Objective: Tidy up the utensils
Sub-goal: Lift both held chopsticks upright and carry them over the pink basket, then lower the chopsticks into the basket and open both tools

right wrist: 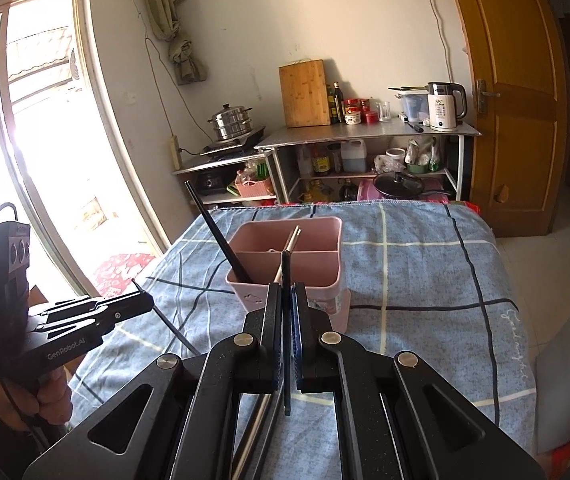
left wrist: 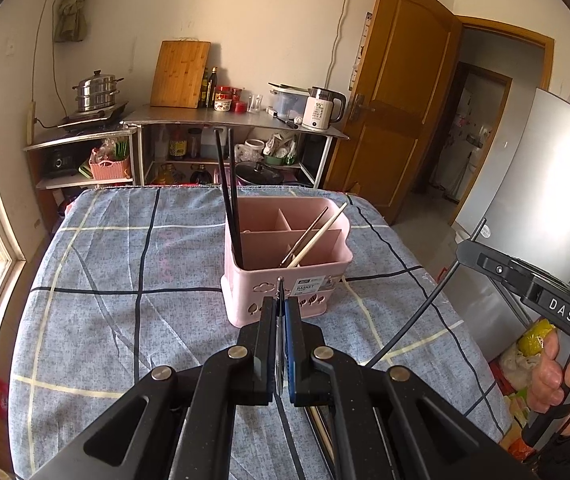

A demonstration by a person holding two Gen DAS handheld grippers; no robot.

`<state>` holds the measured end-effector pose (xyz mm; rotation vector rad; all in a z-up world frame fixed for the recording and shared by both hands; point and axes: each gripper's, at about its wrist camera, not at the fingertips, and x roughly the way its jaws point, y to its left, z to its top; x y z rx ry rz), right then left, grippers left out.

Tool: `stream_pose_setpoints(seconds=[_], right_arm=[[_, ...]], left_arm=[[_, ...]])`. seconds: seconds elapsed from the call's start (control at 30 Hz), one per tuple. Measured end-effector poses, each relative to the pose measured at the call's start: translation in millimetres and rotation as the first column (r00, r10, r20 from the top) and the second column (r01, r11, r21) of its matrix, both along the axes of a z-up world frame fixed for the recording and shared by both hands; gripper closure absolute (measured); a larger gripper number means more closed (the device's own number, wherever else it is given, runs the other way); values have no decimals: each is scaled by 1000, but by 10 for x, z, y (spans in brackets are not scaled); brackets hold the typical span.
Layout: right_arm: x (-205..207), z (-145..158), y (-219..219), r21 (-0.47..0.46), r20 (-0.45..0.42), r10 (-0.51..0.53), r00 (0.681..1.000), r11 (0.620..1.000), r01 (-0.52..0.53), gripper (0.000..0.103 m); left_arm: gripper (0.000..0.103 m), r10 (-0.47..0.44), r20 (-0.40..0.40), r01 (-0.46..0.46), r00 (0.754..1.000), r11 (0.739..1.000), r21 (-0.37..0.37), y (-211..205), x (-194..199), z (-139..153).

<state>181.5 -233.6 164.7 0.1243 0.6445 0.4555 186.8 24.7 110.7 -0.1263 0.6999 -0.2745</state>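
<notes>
Utensils sit partly sorted in the pink basket [left wrist: 285, 280], which stands on the blue checked cloth [left wrist: 125, 260] covering your worktop. Basket has dividers inside. Two black chopsticks [left wrist: 229, 184] stand steep in its near-left compartment, tips up and leaning slightly left. Pale wooden chopsticks [left wrist: 317, 232] lean across the right side, w/ a metal-looking piece beside them.

Your left tongs [left wrist: 280, 344] are pressed together on a thin utensil [left wrist: 280, 292]; its narrow tip pokes up just past the fingertips, right in front of the basket's near wall. Prob. metal, but the view is too edge-on to say what kind. More sticks lie on the cloth under the tongs, mostly hidden.

Your right tongs [right wrist: 285, 320] are likewise clamped, on a dark slim stick [right wrist: 285, 300] held nearly vertical in the right wrist view, top end reaching up in front of the basket [right wrist: 325, 240], bottom end hanging below the pads. A steel rod [right wrist: 253, 432] runs beneath, angled toward the basket, where a similar silvery piece [right wrist: 293, 240] rests against the middle divider.

Each unit shows in the other's cam: right one [left wrist: 545, 300] off the worktop's right edge, left one [right wrist: 65, 328] off the left edge, both held by hand.

Behind: steel shelf unit [left wrist: 237, 120] w/ cutting board [left wrist: 181, 74], kettle [left wrist: 323, 108], steamer pot [left wrist: 96, 90].
</notes>
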Motion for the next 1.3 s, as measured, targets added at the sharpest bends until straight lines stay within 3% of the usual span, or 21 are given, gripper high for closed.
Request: stream_pose_setpoints(seconds=[0.3, 0.8, 1.0, 1.3], right_arm=[[108, 240, 123, 30, 51, 14, 999, 999, -16, 98], [550, 654, 173, 142, 122, -38, 992, 990, 20, 99], [700, 651, 193, 166, 128, -59, 990, 985, 37, 99], [911, 382, 236, 163, 83, -74, 994, 985, 60, 99]], left_arm=[[100, -12, 74, 10, 997, 1000, 26, -18, 163, 413], [100, 21, 152, -22, 988, 1000, 4, 26, 684, 936], [100, 35, 130, -36, 991, 999, 4, 28, 942, 816], [100, 54, 72, -53, 996, 998, -19, 90, 1178, 428]])
